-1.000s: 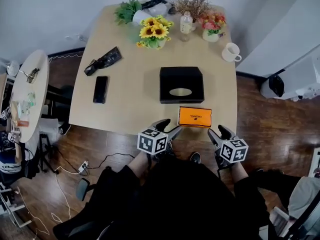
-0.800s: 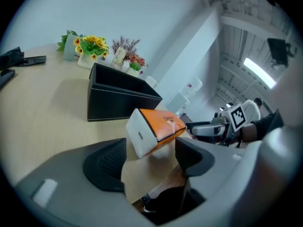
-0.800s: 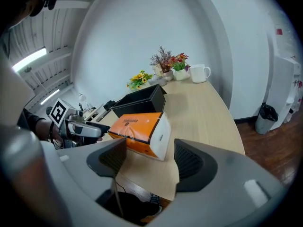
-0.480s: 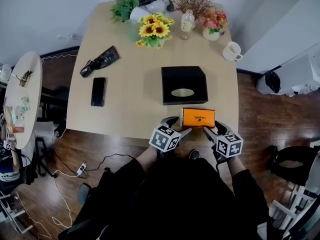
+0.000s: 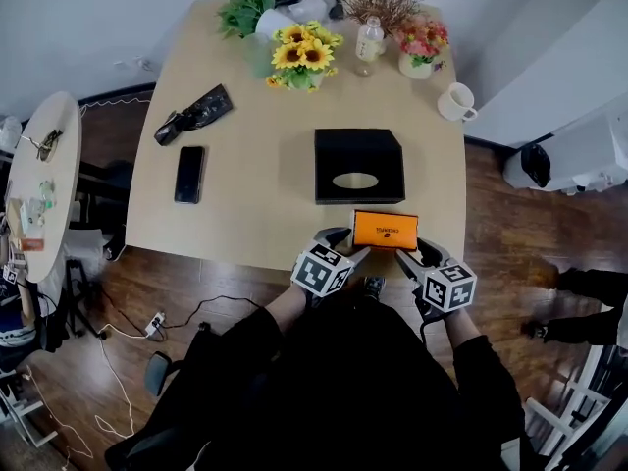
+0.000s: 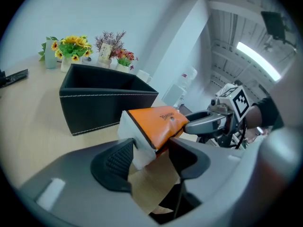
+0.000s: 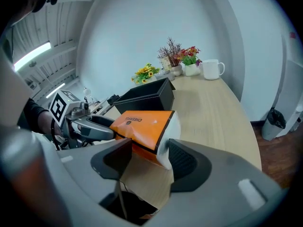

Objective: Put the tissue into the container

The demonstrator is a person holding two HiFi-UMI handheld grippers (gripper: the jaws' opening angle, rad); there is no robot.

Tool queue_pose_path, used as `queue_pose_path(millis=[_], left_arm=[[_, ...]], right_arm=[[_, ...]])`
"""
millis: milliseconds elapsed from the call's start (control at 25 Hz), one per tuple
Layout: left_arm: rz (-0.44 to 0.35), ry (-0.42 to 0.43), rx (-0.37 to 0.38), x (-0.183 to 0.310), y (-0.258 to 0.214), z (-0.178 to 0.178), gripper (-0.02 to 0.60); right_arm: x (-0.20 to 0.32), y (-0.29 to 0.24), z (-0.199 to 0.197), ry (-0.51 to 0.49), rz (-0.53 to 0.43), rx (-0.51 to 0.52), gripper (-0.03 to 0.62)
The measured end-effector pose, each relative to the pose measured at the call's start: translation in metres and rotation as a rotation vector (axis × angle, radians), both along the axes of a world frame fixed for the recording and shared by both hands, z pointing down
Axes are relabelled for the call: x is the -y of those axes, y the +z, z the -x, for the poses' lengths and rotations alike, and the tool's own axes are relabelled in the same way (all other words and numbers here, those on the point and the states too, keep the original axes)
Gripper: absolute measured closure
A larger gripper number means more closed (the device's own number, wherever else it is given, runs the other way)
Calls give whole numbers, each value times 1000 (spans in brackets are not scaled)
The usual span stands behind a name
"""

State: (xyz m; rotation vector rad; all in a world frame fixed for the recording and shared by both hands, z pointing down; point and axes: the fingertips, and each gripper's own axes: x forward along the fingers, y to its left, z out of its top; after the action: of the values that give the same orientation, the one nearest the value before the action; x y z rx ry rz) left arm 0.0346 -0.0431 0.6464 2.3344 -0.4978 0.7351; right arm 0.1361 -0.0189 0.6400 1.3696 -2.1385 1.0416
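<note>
An orange plastic tissue pack [image 5: 385,230] with white ends lies at the near edge of the light wooden desk [image 5: 255,194], just in front of the black rectangular open-topped container [image 5: 324,165], apart from it. The left tool [image 5: 348,245] has the pack's left end between its jaws, which have just been closing; in the left gripper view the left tool [image 6: 151,151] pinches a corner, the ribbed pad against the white end and the other jaw against the dented orange face of the pack [image 6: 158,122], with the container's wall [image 6: 104,105] behind. The right tool [image 5: 420,256] takes the opposite end, its jaws also just closing; in the right gripper view the right tool [image 7: 147,157] nips the pack [image 7: 142,122], one pad on the white end. Farther back on the desk stand a bunch of yellow sunflowers [image 5: 302,62] and a white mug [image 5: 454,103], and a black phone [image 5: 189,174] lies to the left.
</note>
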Motion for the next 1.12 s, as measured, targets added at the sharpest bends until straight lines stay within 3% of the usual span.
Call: queue_pose_path(millis=[120, 200, 480, 760, 960, 1120], left_arm=[[-1, -13, 8, 2, 1, 0, 364], [3, -25, 20, 1, 2, 0, 367], [0, -50, 69, -1, 1, -2, 376], [-5, -80, 80, -9, -4, -5, 364], [-64, -22, 110, -19, -11, 1, 364], [-54, -41, 100, -19, -11, 17, 364]], right_arm=[[4, -3, -7, -10, -14, 43, 356], [3, -4, -8, -31, -20, 57, 407], [5, -3, -9, -113, -15, 35, 471], [5, -11, -14, -163, -13, 23, 491], [2, -18, -17, -164, -5, 44, 501], [0, -18, -18, -143, 12, 69, 508]])
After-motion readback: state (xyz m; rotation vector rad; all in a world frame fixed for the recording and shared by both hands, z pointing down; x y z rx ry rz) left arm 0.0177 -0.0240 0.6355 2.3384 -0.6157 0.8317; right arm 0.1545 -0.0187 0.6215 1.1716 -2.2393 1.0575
